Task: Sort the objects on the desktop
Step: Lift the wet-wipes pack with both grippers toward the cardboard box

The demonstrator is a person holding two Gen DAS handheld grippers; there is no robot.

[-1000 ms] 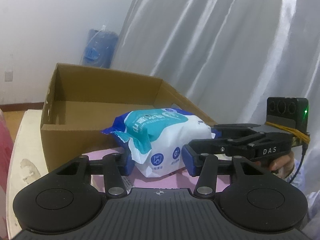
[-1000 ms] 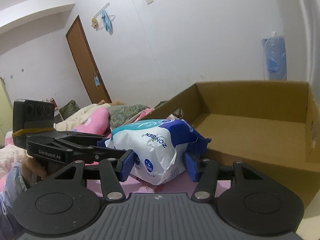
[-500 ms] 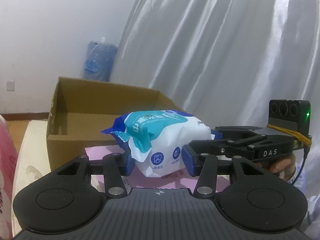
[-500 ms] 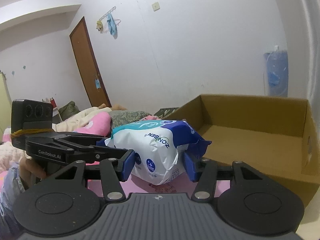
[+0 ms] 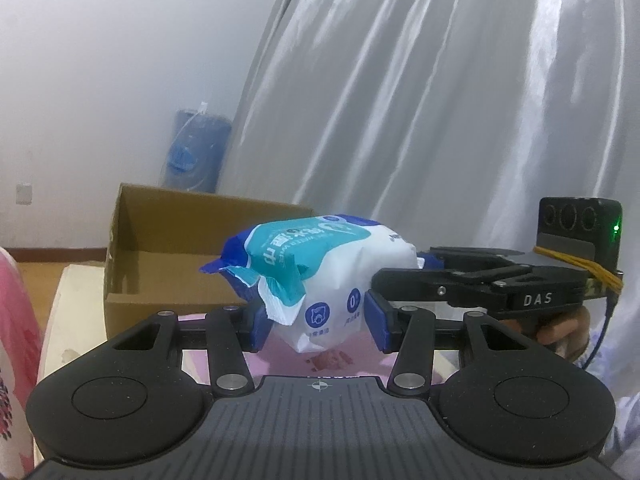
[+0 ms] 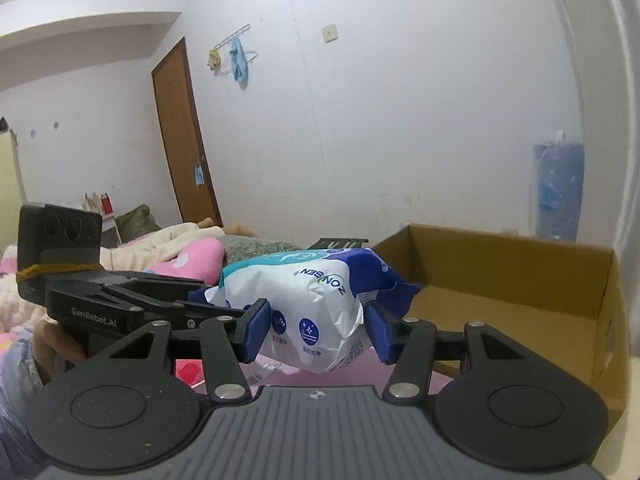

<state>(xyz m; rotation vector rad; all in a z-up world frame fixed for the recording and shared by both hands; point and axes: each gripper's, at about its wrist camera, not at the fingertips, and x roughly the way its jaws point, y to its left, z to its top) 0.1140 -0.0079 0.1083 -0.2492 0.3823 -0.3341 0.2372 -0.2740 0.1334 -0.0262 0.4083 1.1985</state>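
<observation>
A white, teal and blue pack of wet wipes [image 5: 320, 268] hangs in the air, gripped from both ends. My left gripper [image 5: 318, 322] is shut on one end, its blue pads pressed into the wrapper. My right gripper [image 6: 316, 330] is shut on the other end of the same pack [image 6: 312, 304]. Each gripper shows in the other's view: the right one [image 5: 480, 284] reaches in from the right, the left one [image 6: 132, 304] from the left. An open cardboard box [image 5: 168, 240] stands just behind the pack, and its inside [image 6: 500, 292] looks bare.
A pink mat [image 5: 344, 360] lies below the pack. A blue water bottle [image 5: 196, 156] stands behind the box by a silvery curtain [image 5: 440, 100]. Bedding and pink pillows [image 6: 188, 256] lie at the left, a brown door [image 6: 180, 132] beyond.
Both grippers have risen with the pack still held between them. The box and mat now sit lower in both views.
</observation>
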